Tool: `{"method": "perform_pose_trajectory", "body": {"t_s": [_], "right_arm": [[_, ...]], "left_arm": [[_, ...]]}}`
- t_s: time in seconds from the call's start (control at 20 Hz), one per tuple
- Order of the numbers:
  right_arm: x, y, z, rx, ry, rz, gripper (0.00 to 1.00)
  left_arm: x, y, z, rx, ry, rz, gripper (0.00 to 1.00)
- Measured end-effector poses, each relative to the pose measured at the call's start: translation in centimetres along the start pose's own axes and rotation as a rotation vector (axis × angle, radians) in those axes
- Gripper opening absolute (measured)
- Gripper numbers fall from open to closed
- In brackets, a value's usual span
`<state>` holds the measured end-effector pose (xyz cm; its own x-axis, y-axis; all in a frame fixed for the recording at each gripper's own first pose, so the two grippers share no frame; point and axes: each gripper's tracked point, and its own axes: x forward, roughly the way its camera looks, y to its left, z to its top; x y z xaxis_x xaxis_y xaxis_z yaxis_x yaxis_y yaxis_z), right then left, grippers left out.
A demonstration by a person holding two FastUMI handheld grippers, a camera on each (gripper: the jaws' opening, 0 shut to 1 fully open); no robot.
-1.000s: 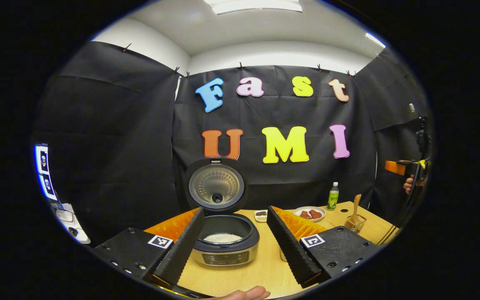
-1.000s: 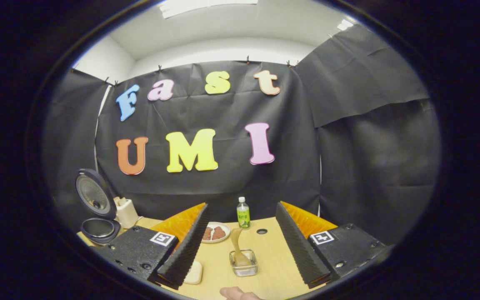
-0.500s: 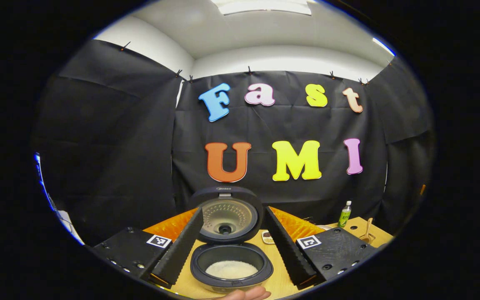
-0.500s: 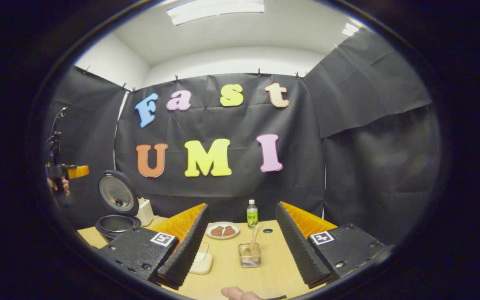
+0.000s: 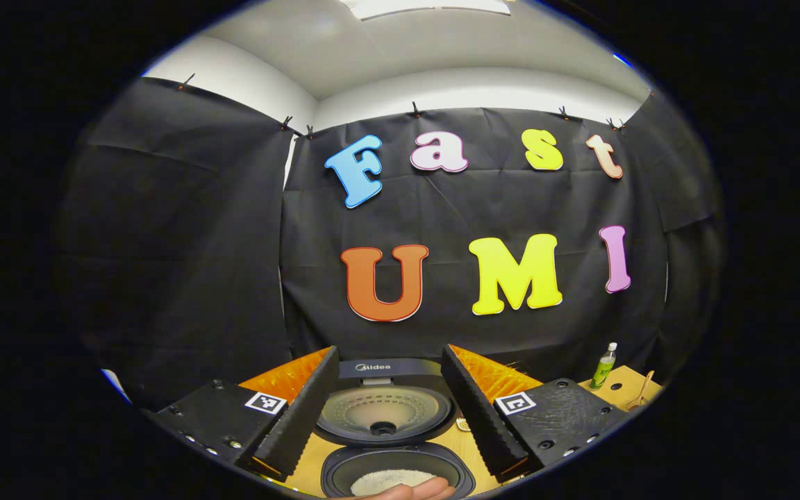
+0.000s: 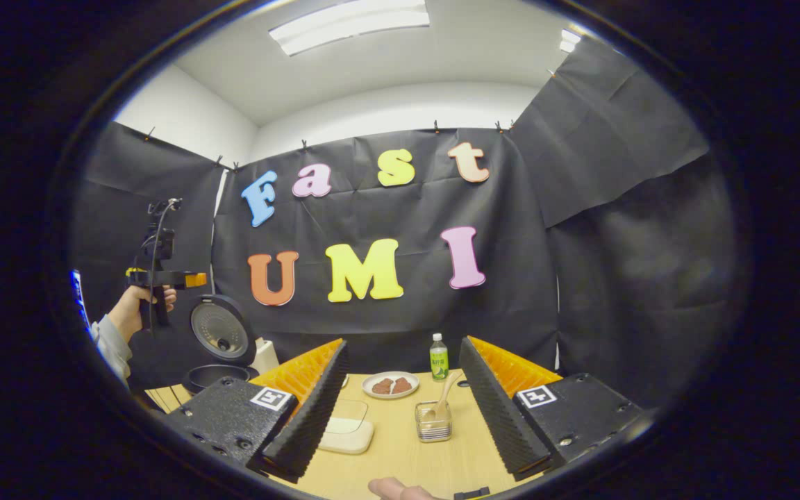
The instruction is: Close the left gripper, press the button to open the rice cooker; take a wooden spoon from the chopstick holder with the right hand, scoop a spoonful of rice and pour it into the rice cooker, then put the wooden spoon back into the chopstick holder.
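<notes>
Now, in the left gripper view, the left gripper (image 5: 386, 417) hangs over the rice cooker (image 5: 396, 444) with its two fingers spread wide and nothing between them. The cooker's lid (image 5: 385, 410) stands raised at about 12 o'clock from the pot, framed by the two fingers, and white rice (image 5: 389, 479) lies in the bottom of the dark inner pot at 6 o'clock. A fingertip of the person (image 5: 407, 492) shows at the very bottom edge. Far off at 3 o'clock, near the table's corner, stand a green bottle (image 5: 603, 365) and the wooden spoon (image 5: 640, 394).

In the right gripper view, at 9 o'clock, a hand (image 6: 137, 310) holds up the other gripper above the open rice cooker (image 6: 218, 351); whether that gripper's fingers are parted cannot be told from here. Moving rightward, the right gripper (image 6: 408, 410) is released, its fingers wide apart and grasping nothing. Between them on the wooden table (image 6: 400, 458) lie a pale lidded container (image 6: 348, 434) at 8 o'clock, a plate with brown food (image 6: 390, 385) at 12 o'clock, and the clear chopstick holder (image 6: 432, 421) just right of centre. The wooden spoon (image 6: 442, 399) sits in the holder, its handle leaning toward 1 o'clock. The green bottle (image 6: 438, 356) stands behind it, near the wall.
</notes>
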<state>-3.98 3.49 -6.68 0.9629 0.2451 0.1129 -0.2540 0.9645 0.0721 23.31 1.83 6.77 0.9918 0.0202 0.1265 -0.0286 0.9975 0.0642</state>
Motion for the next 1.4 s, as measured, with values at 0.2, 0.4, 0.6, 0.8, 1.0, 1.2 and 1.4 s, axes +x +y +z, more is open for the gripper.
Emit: {"method": "perform_pose_trajectory", "body": {"t_s": [0.2,0.4,0.6,0.8,1.0,1.2,1.4], "right_arm": [[1.0,-1.4,-0.7,0.019,0.004,-0.007,1.00],[2.2,-2.7,-2.2,0.035,0.020,-0.018,1.00],[2.7,-4.0,-2.8,0.040,0.012,-0.063,1.00],[1.6,-3.6,-3.6,0.011,0.013,-0.080,1.00],[-0.4,-2.4,-2.8,0.008,-0.003,-0.053,1.00],[-2.4,-1.1,-2.5,0.016,0.012,-0.005,0.99],[-4.2,-0.5,-1.6,0.000,-0.011,0.002,1.00]], "left_arm": [[5.0,1.2,0.3,-0.050,-0.024,0.051,0.94],[9.0,2.4,-2.7,-0.083,0.056,0.079,0.94],[10.8,2.7,-6.8,-0.059,0.179,0.081,0.94],[10.5,3.0,-6.8,-0.042,0.191,0.071,1.00],[8.1,3.0,-7.0,-0.040,0.233,0.078,1.00],[5.3,2.3,-7.9,-0.047,0.266,0.070,1.00],[2.8,1.7,-8.8,-0.047,0.302,0.050,1.00]]}}
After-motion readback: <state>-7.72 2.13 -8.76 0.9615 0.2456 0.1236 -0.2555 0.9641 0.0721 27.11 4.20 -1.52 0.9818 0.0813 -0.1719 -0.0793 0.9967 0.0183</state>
